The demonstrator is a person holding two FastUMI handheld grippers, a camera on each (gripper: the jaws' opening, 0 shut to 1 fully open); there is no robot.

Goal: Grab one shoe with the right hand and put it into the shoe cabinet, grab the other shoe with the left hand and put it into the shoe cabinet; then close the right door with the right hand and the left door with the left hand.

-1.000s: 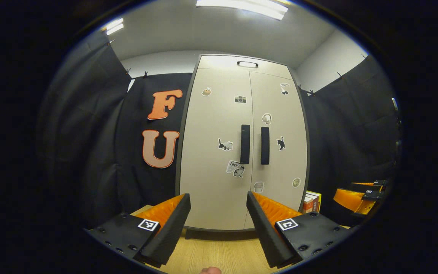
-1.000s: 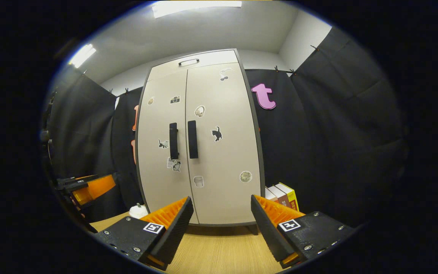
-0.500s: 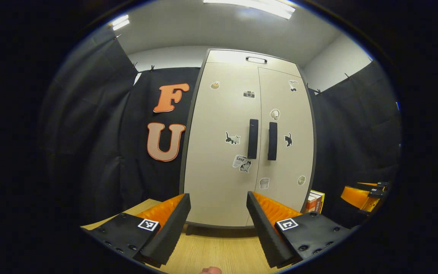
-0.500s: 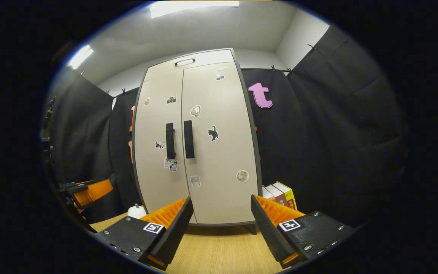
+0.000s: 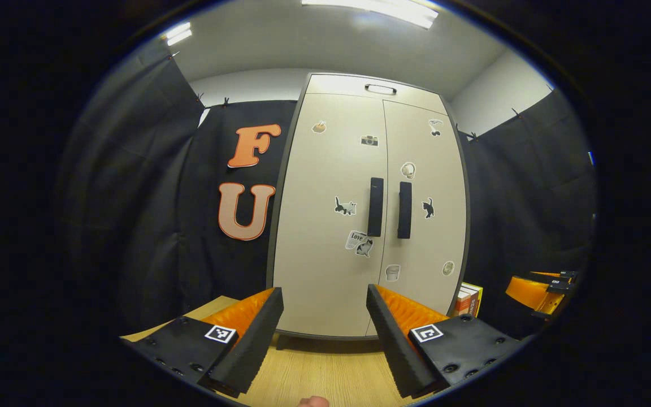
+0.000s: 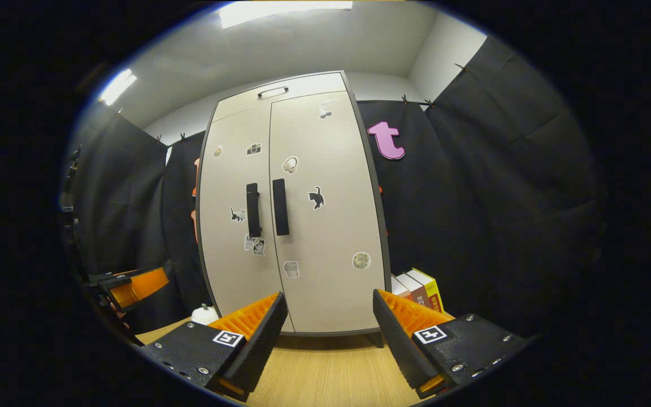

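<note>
1. While both of its doors stand flush and shut, the shoe cabinet [image 5: 368, 215] rises upright on the wooden table [image 5: 325, 376], its pale front dotted with small stickers.
2. Left of the cabinet hangs the booth's black cloth; at the cabinet's left foot, in the right gripper view, a small white object [image 6: 205, 314] sits on the table.
3. On the cabinet's centre seam, the left door handle [image 5: 376, 206] and the right door handle [image 5: 404, 202] stand side by side, a narrow gap between them.
4. Before the cabinet's base, the left gripper [image 5: 324, 339] hovers above the table with fingers spread wide, nothing between them.
5. Likewise facing the cabinet, the right gripper [image 6: 328, 342] is spread wide, gripping nothing.
6. Right of the cabinet's foot, a few books [image 6: 419, 288] stand upright against the cloth.
7. No shoes can be seen outside the closed cabinet.
</note>
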